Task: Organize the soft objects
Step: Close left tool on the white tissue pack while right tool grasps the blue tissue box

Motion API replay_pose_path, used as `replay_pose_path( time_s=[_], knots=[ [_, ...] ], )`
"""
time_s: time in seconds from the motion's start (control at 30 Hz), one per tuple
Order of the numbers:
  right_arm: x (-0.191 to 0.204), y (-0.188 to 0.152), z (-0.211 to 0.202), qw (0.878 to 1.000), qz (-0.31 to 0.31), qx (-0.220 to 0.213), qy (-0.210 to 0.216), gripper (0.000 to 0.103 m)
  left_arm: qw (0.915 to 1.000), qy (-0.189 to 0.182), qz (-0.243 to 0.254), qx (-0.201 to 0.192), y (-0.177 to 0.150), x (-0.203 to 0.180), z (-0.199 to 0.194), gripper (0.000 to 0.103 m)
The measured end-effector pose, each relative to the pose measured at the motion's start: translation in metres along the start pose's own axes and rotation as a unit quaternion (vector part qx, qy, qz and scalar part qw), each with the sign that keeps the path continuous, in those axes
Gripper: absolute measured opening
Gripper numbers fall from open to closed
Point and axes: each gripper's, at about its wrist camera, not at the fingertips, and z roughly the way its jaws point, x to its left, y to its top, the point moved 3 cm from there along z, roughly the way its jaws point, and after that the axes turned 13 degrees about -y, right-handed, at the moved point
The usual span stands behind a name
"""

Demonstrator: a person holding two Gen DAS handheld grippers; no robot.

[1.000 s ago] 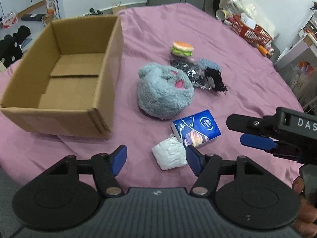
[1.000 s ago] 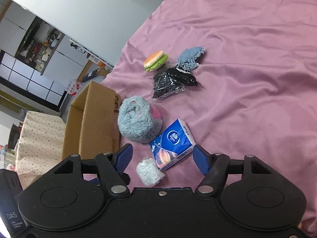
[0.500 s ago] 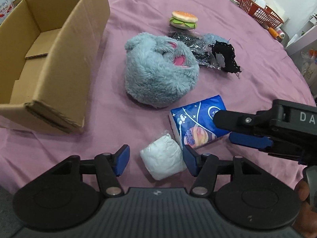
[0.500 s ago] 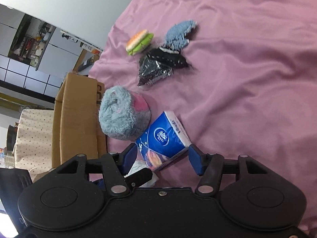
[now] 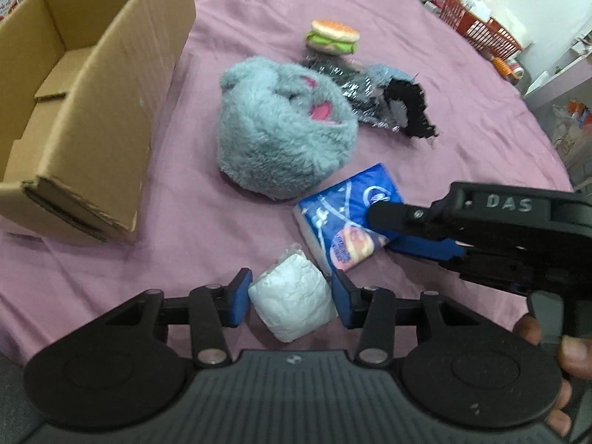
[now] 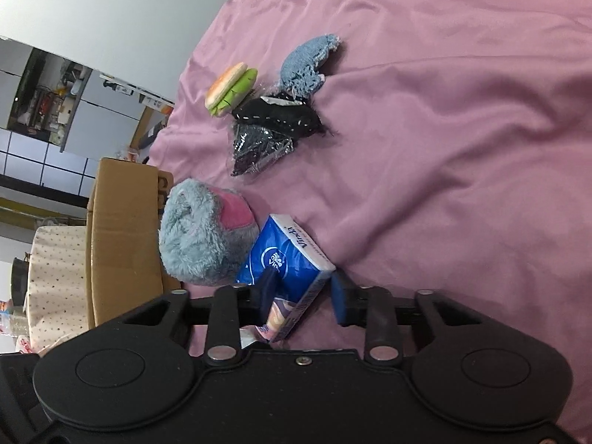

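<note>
Both grippers have closed in; right gripper (image 6: 304, 294) half-hides tissue pack (image 6: 286, 264).

The white bundle (image 5: 292, 305) sits snug between the left gripper (image 5: 289, 301) pads, and the blue tissue pack (image 5: 346, 222) blocks its right side, with the right gripper (image 6: 301, 290) around it. The fluffy grey toy (image 5: 281, 129) touches the pack's far end. Bare purple cloth (image 5: 192, 199) lies between the toy and the cardboard box (image 5: 111, 111).
</note>
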Motion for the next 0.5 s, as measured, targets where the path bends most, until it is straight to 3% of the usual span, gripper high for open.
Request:
replay_pose_path(
  time_s=[0.17,0.5],
  knots=[
    [0.008,-0.002,-0.011,0.999,-0.017,-0.028,0.0,0.021,0.9995,-0.01,0.012,-0.028,0.0,-0.008,-0.023,0.045],
    [0.017,-0.01,-0.043,0.996,-0.028,-0.08,-0.011,0.019,0.9959,-0.024,0.019,-0.085,0.002,-0.005,-0.077,0.045]
  ],
)
